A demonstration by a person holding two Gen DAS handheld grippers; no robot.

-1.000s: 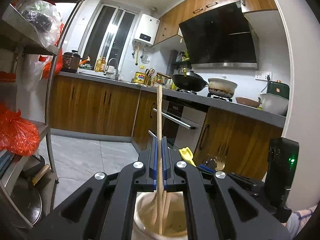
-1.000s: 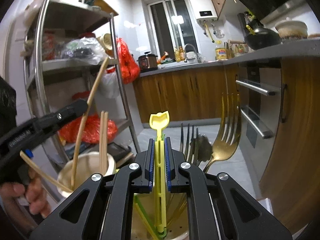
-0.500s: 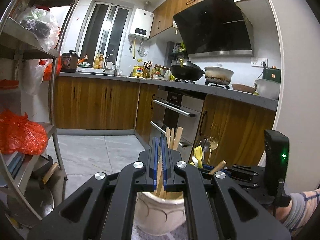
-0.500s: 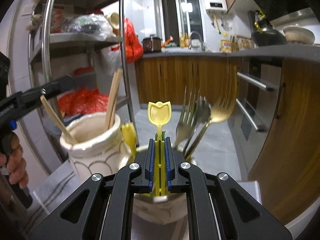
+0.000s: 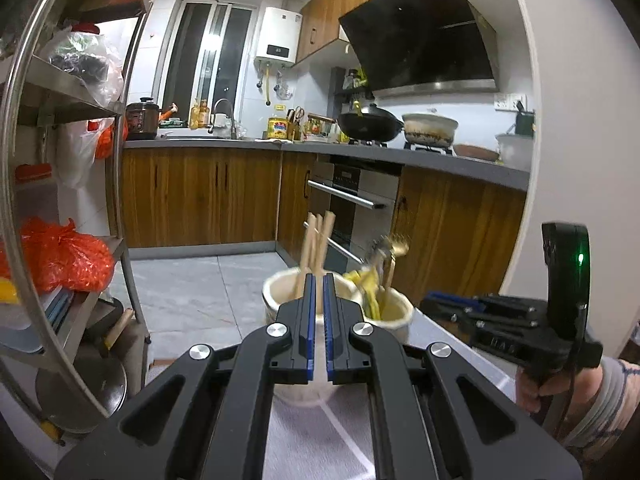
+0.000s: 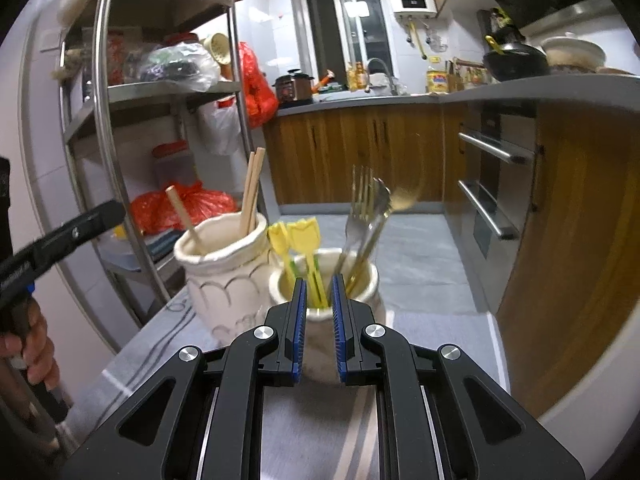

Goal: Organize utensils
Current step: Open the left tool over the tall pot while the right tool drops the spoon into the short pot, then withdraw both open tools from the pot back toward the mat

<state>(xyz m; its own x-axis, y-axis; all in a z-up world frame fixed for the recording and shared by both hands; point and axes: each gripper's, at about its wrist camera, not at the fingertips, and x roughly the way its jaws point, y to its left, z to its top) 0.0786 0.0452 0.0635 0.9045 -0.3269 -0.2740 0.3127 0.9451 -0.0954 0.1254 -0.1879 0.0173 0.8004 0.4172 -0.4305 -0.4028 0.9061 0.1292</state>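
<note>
Two cream ceramic jars stand side by side on a grey mat. The taller jar (image 6: 224,272) holds wooden chopsticks (image 6: 250,188); it also shows in the left wrist view (image 5: 280,300). The shorter jar (image 6: 360,280) holds yellow tulip-topped picks (image 6: 306,240) and metal forks (image 6: 366,208). My right gripper (image 6: 319,292) is open and empty, just short of the shorter jar. My left gripper (image 5: 319,292) is slightly open and empty, in front of the taller jar. Each gripper shows in the other's view, the left one at the left edge (image 6: 60,240) and the right one at the right (image 5: 500,324).
A metal shelf rack (image 6: 104,120) with bags stands on the left. Wooden cabinets (image 5: 200,196), an oven (image 5: 352,200) and a worktop with pots (image 5: 428,128) lie beyond. The mat (image 6: 320,420) lies on the table.
Both grippers have let go and drawn back: the left released the chopstick into the taller jar, the right released the yellow pick into the shorter jar. Both jaws have opened.
</note>
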